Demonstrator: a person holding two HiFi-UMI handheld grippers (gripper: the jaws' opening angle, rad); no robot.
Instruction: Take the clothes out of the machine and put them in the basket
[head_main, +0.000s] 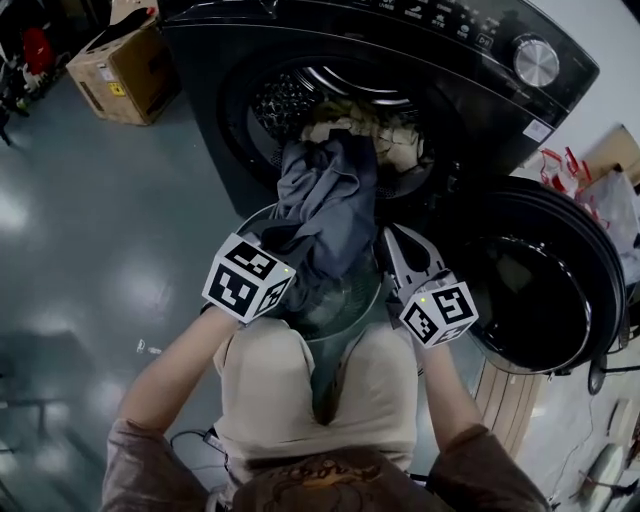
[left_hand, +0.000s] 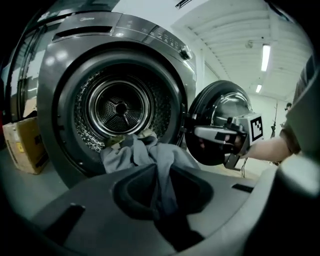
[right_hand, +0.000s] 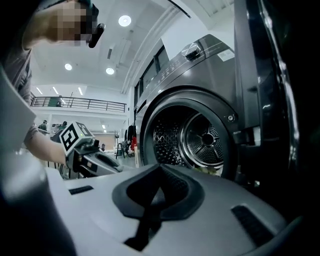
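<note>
A grey garment (head_main: 330, 195) hangs out of the dark washing machine's (head_main: 470, 110) drum mouth and stretches down towards me. My left gripper (head_main: 290, 268) is shut on its lower end; in the left gripper view the grey cloth (left_hand: 159, 175) runs straight between the pads. More pale and patterned clothes (head_main: 385, 135) lie in the drum behind it. My right gripper (head_main: 402, 245) hovers just right of the garment by the drum's lower edge, shut with nothing in it (right_hand: 150, 200). A round basket rim (head_main: 352, 302) shows under the garment, between the grippers.
The machine's round door (head_main: 540, 280) stands swung open at the right, close to my right gripper. A cardboard box (head_main: 125, 60) sits on the grey floor left of the machine. Bags and oddments (head_main: 600, 195) lie at the far right.
</note>
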